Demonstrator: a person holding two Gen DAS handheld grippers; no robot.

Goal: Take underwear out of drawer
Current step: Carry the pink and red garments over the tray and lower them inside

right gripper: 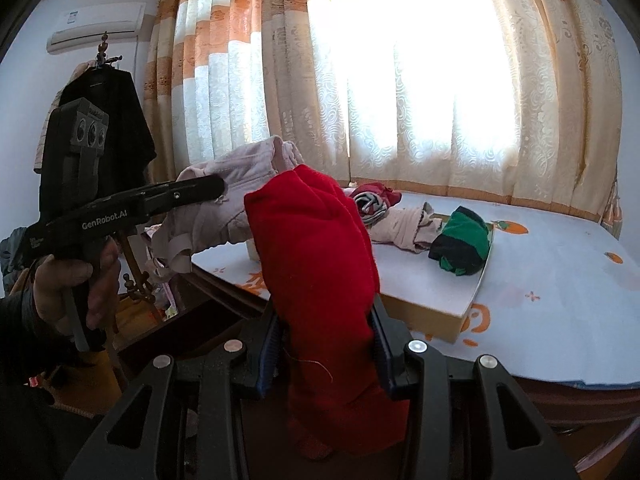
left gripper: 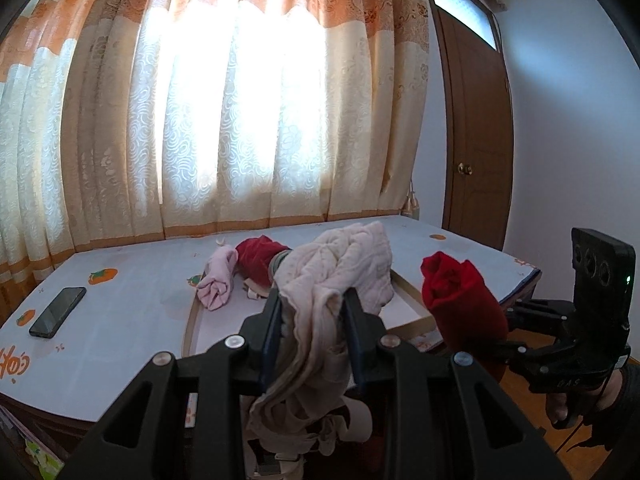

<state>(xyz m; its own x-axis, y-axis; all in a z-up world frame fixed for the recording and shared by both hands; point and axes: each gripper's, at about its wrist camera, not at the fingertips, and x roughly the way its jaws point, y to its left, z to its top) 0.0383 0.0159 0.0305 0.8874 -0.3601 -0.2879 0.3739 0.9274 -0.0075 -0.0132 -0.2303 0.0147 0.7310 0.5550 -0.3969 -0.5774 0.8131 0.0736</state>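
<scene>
My left gripper (left gripper: 314, 304) is shut on a pale pink piece of underwear (left gripper: 340, 276) and holds it up above the table's near edge; the cloth hangs down between the fingers. It also shows in the right wrist view (right gripper: 240, 184). My right gripper (right gripper: 326, 320) is shut on a red piece of underwear (right gripper: 316, 240), held up beside the left one; it shows in the left wrist view (left gripper: 460, 296) too. The drawer is not clearly in view.
On the table's white cloth (left gripper: 132, 320) lie a rolled pink garment (left gripper: 218, 280), a red one (left gripper: 260, 256), a green-and-black one (right gripper: 464, 240) and a phone (left gripper: 58, 312). A shallow wooden tray (right gripper: 440, 316) sits under some. Curtains stand behind, a door (left gripper: 476, 140) at right.
</scene>
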